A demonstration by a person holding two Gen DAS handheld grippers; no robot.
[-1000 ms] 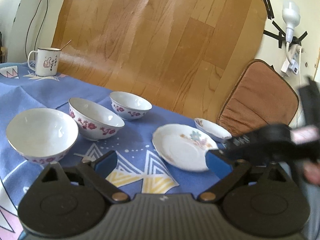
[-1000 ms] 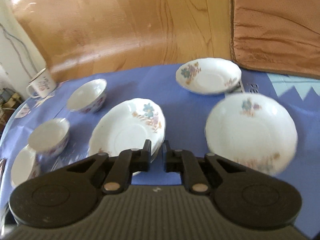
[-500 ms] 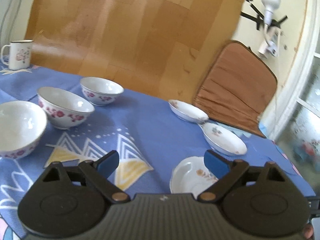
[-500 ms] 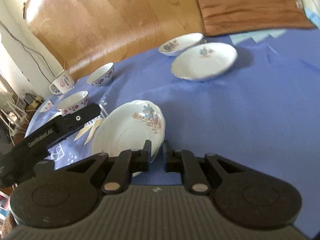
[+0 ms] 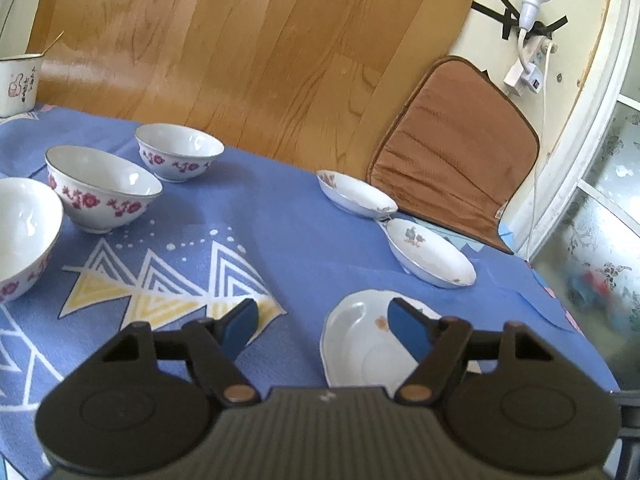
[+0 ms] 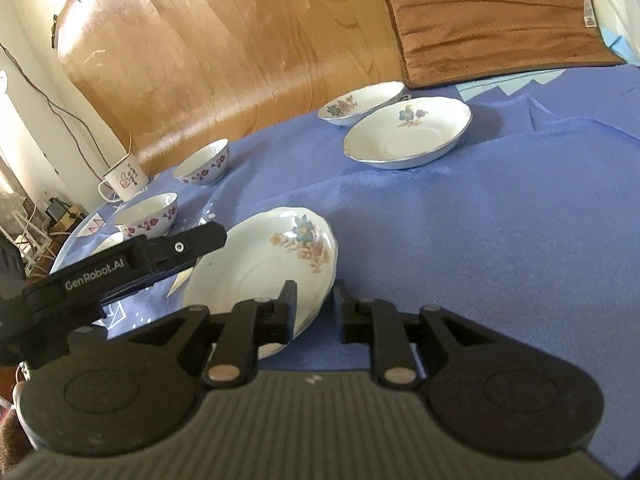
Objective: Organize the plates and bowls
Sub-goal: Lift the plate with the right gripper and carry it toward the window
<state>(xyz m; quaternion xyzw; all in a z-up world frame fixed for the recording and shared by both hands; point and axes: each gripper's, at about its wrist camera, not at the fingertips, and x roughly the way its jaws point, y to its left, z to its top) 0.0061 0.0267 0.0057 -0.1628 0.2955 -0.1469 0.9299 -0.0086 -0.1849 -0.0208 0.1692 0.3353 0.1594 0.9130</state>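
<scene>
A scalloped white plate [image 6: 260,276] with a blue flower lies on the blue cloth; its near rim sits between my right gripper's [image 6: 314,312] fingers, which stand slightly apart around it. The same plate [image 5: 356,344] shows under my left gripper [image 5: 324,322], which is open and empty above the cloth. Two shallow flowered dishes [image 6: 408,132] [image 6: 360,102] lie at the far right, also seen in the left wrist view [image 5: 430,256] [image 5: 356,194]. Three red-flowered bowls [image 5: 100,190] [image 5: 178,156] [image 5: 22,232] stand on the left.
An enamel mug [image 6: 124,180] stands at the table's far left edge. A wooden board [image 5: 240,52] and a brown cushion [image 5: 452,152] lean behind the table. The left gripper's body [image 6: 120,268] reaches in beside the plate in the right wrist view.
My right gripper's fingers have parted slightly around the plate's rim. The plate has moved toward the near right of the table. My left gripper swung right and stays open.
</scene>
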